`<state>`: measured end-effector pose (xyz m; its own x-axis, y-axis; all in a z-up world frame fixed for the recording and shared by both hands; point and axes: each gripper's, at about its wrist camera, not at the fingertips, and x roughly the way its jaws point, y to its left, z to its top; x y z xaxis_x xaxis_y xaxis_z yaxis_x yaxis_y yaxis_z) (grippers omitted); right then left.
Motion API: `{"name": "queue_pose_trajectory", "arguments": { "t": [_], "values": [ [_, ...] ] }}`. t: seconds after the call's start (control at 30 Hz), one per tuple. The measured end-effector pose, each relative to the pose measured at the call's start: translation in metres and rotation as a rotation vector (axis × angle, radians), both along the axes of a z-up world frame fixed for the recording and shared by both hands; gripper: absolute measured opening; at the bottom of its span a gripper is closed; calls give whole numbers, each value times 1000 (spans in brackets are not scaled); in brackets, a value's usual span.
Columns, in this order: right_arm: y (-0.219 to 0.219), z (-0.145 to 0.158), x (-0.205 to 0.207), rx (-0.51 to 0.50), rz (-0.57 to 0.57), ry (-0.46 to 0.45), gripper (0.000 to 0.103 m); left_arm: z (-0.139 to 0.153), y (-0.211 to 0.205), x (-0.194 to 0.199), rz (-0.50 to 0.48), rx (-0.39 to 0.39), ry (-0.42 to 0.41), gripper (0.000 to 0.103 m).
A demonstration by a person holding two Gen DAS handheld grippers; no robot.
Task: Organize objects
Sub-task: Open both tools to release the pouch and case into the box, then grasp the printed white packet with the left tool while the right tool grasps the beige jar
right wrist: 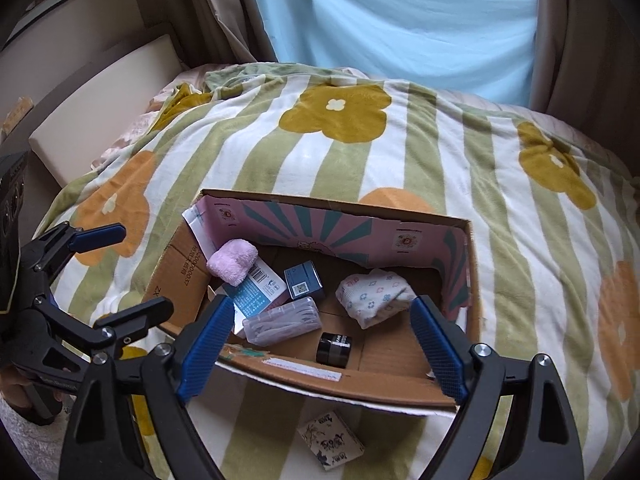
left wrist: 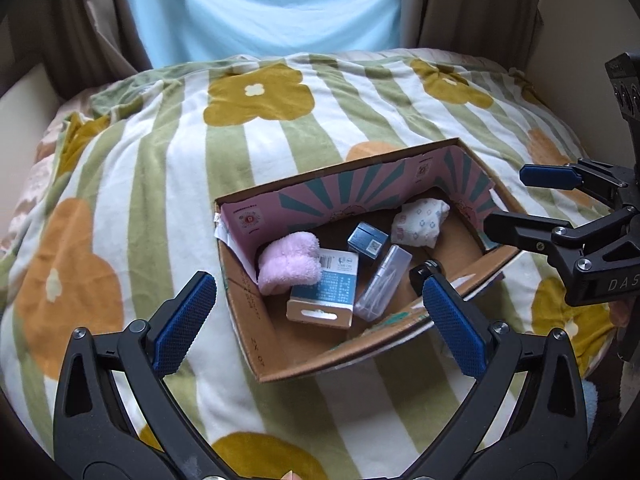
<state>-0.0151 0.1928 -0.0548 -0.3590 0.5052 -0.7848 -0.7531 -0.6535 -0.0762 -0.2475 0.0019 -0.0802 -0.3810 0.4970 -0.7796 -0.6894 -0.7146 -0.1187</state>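
Presently, cardboard box (right wrist: 400,372) on blanket (right wrist: 440,152) already collects pink cloth (right wrist: 234,261), blue cartons and jar (right wrist: 334,349); small printed packet (right wrist: 331,445) lies outside, unsorted; left gripper (left wrist: 320,300) and right gripper (right wrist: 324,346) both wide, empty.

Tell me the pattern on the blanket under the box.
The blanket has green and white stripes with mustard and orange flowers, clearest in the right wrist view.

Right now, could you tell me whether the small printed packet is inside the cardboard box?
Out. The small printed packet lies on the blanket, outside the cardboard box.

Both the left gripper (left wrist: 316,300) and right gripper (right wrist: 322,328) are black plastic; blue textured pads; silver screws.
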Motion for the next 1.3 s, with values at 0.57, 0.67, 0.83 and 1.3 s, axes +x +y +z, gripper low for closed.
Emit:
{"name": "queue_pose_trajectory", "arguments": {
  "t": [0.57, 0.67, 0.83, 1.3],
  "values": [
    [-85, 56, 82, 161, -22, 28, 87, 66, -25, 98, -56, 95, 121, 103],
    [-97, 51, 97, 167, -5, 33, 87, 58, -20, 112, -76, 105, 106, 103],
    [-107, 29, 116, 148, -1, 10, 87, 38, -6, 128, -125, 129, 44, 103],
    [-103, -61, 158, 89, 9, -71, 87, -42, 50, 159, -240, 41, 12, 103]
  ]
}}
